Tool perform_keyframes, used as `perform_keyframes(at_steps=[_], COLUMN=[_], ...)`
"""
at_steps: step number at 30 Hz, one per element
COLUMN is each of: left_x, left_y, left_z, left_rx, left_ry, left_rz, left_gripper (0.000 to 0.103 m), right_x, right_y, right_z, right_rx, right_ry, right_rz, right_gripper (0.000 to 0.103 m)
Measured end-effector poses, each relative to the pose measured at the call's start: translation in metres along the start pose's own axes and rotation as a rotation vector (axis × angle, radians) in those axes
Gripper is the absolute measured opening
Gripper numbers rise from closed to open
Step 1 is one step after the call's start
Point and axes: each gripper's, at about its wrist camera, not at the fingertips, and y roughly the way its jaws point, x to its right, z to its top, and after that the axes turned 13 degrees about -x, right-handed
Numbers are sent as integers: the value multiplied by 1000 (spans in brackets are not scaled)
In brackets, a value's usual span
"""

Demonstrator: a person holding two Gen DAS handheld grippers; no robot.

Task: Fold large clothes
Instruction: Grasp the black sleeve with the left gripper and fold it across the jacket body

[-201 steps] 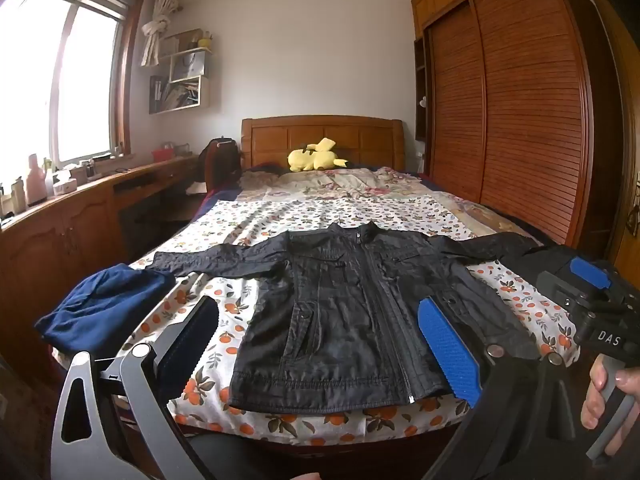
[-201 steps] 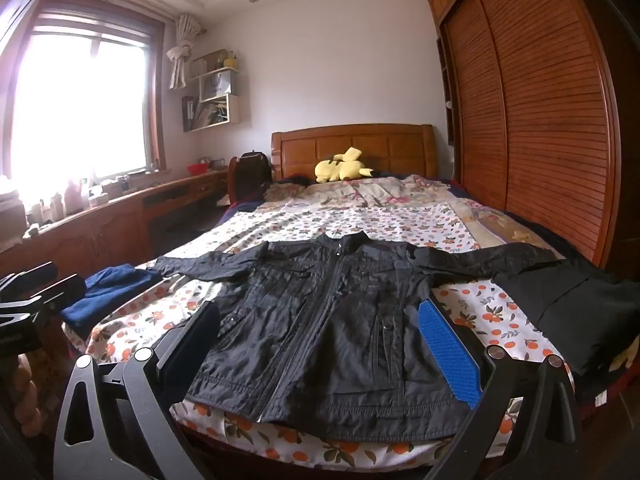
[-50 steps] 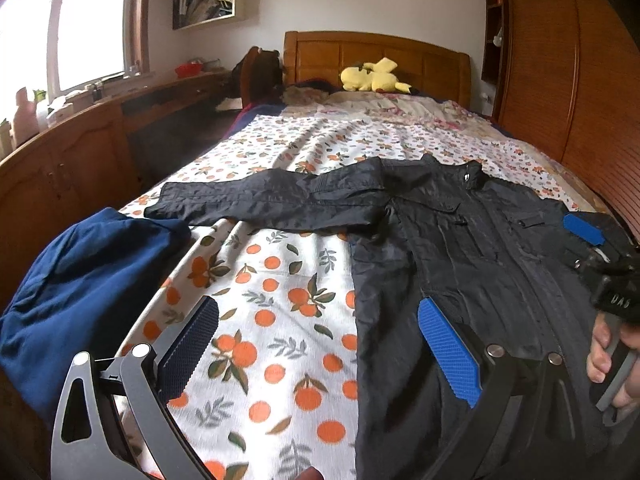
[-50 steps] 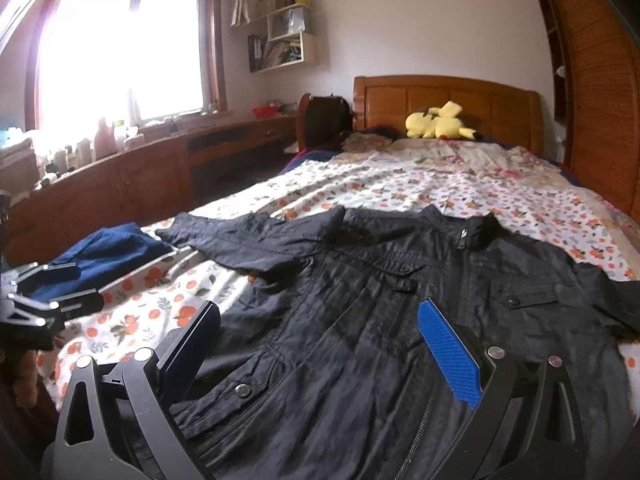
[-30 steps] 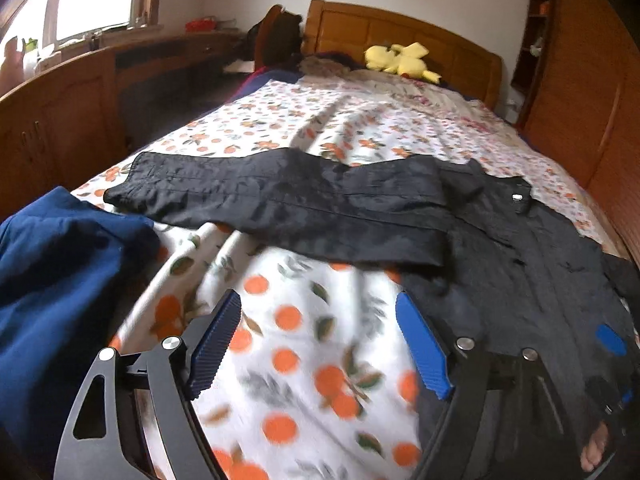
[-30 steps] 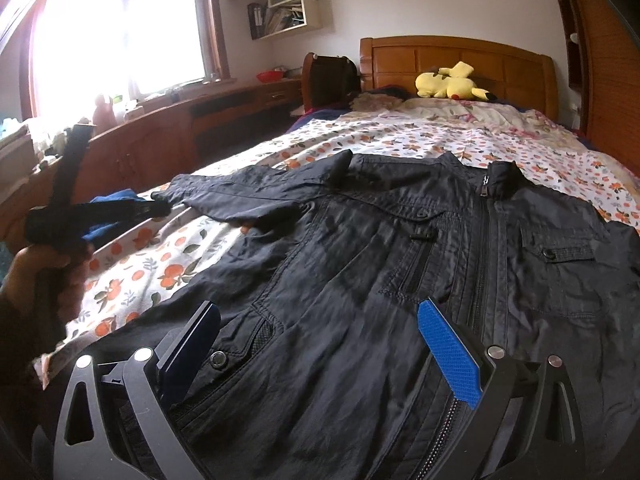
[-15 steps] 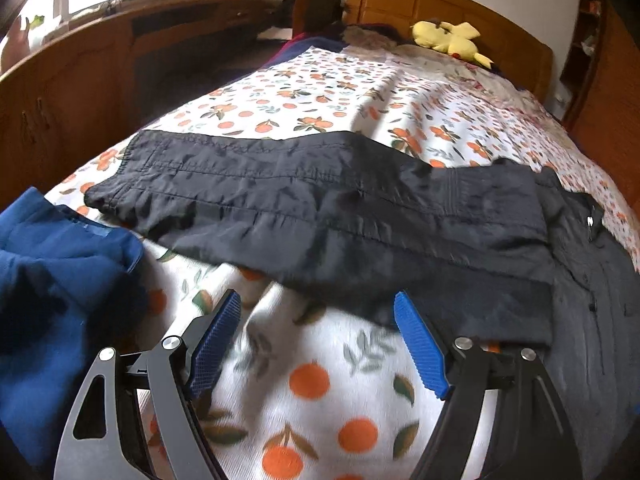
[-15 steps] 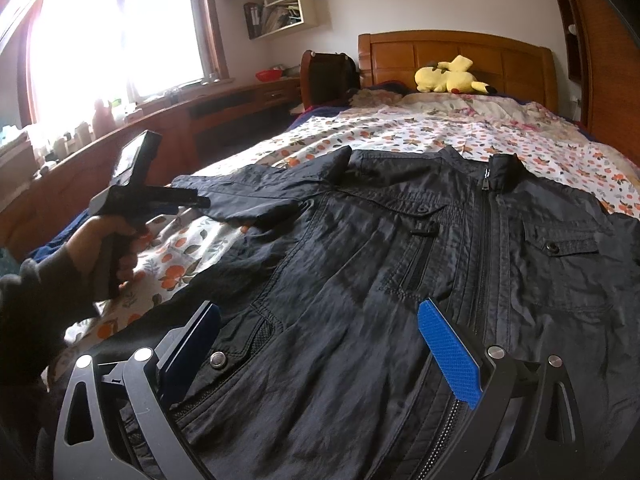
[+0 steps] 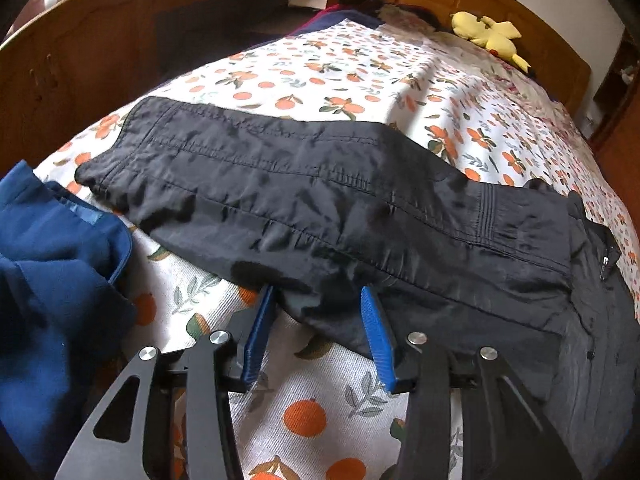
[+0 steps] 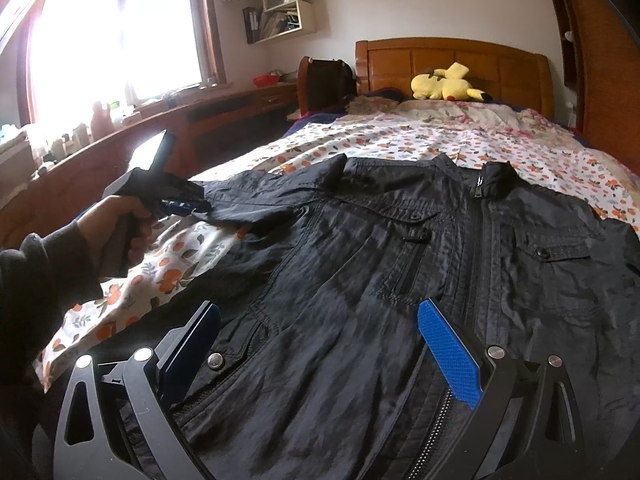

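The jacket point(image 10: 420, 280) is lying flat on the bed point(image 9: 360, 60). The left gripper point(image 9: 318, 330) has just been closing around the sleeve point(image 9: 280, 192) edge, pads not yet pinching; the right gripper point(image 10: 320, 344) is hovering spread. Next, I judge, comes clamping and folding the sleeve inward.

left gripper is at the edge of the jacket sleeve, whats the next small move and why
Probably finish closing the left gripper on the sleeve. Its jaws have just been closing and the sleeve's near edge lies between the fingers, but a gap remains. The sleeve still lies spread out sideways from the black jacket on the bed sheet, not yet folded in.
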Motion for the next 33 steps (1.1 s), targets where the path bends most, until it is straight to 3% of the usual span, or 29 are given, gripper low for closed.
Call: perform_keyframes(at_steps=[2, 3, 4, 5, 8, 12, 20, 26, 33], left_x=[-2, -2, -2, -1, 12, 44, 156, 215, 234], left_y=[2, 2, 1, -2, -23, -61, -128, -140, -120], left_z=[1, 2, 3, 3, 2, -6, -55, -117, -182], left_rx=[-8, -4, -2, 6, 79, 167, 262, 269, 231], left_ry=[-14, -21, -19, -12, 34, 118, 352, 494, 600], left_rz=[-12, -17, -14, -17, 25, 50, -27, -96, -105], left_gripper=[43, 34, 18, 11, 3, 2, 2, 2, 3], right_x=[-1, -1, -1, -1, 2, 14, 36, 56, 64], right_y=[-4, -6, -11, -16, -26, -39, -67, -89, -96], right_z=[0, 0, 0, 0, -2, -7, -13, -12, -10], right_rx=[10, 13, 23, 35, 45, 45, 64, 96, 110], right_ry=[-9, -11, -16, -21, -28, -2, 28, 69, 84], right_rz=[-13, -15, -22, -31, -56, -55, -99, -119, -131], right_gripper=[96, 96, 96, 96, 96, 96, 96, 96, 96])
